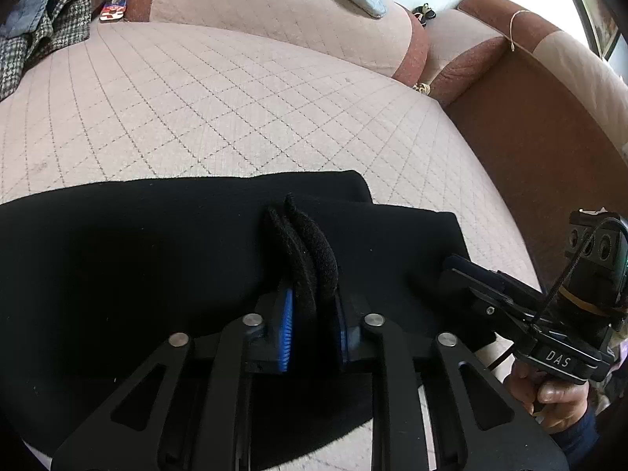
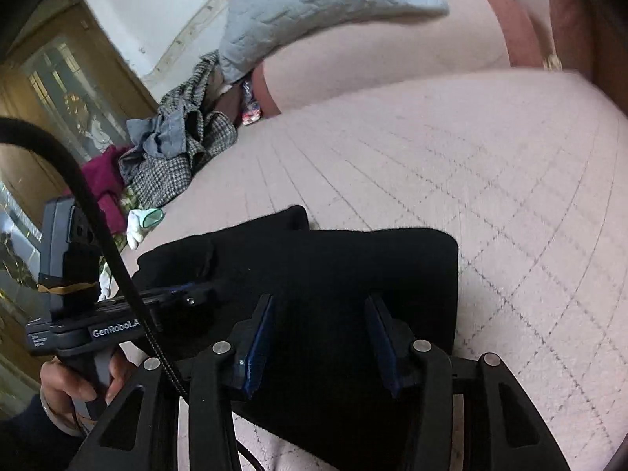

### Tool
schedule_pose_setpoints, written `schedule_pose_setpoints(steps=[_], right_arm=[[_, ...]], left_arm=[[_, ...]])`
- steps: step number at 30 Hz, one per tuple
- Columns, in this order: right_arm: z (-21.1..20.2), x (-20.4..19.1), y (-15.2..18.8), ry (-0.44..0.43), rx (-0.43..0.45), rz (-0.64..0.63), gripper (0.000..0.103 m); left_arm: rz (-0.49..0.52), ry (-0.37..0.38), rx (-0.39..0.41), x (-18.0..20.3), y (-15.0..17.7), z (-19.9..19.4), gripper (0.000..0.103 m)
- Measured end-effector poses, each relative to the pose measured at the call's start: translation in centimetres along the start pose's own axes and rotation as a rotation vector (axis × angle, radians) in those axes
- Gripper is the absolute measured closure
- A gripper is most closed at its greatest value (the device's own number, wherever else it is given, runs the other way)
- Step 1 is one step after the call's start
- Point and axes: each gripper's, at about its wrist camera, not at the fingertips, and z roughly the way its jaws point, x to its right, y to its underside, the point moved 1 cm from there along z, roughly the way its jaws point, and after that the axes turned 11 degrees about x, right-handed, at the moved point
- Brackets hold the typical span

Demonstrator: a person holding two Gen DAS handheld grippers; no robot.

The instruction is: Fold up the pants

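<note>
The black pants lie folded on the pink quilted sofa seat. My left gripper is shut on a raised fold of the pants fabric, which sticks up between its blue pads. My right gripper is open just above the pants, with nothing between its fingers. It also shows in the left wrist view at the pants' right edge, and the left gripper shows in the right wrist view at the left.
A checked garment and blue cloth are piled at the seat's left end, with a maroon cloth beside them. A grey quilt lies over the sofa back. A brown armrest bounds the right side.
</note>
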Motion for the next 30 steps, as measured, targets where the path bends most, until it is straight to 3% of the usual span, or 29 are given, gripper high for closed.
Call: schedule_pose_setpoints(steps=[6, 17, 22, 24, 30], right_arm=[[-1.1, -1.7, -1.4, 0.016, 0.020, -0.047, 0.057], [2.6, -6.8, -1.2, -0.060, -0.011, -0.148, 0.057], [6.9, -8.2, -0.1, -0.006, -0.086, -0.209, 0.056], [6.8, -9.2, 0.0, 0.008, -0.076, -0.260, 0.056], [5.2, -10.8, -1.3, -0.080, -0.045, -0.256, 0.057]], left_arm=[[-0.050, -0.068, 0.009, -0.7, -0.2, -1.7, 0.061], [-0.137, -0.187, 0.147, -3.9, 1.7, -8.6, 0.061], [-0.248, -0.237, 0.205, -7.3, 3.2, -12.7, 0.061], [-0.287, -0.259, 0.217, -8.5, 3.8, -13.6, 0.061], [-0.389, -0.314, 0.229, -11.1, 5.3, -14.9, 0.061]])
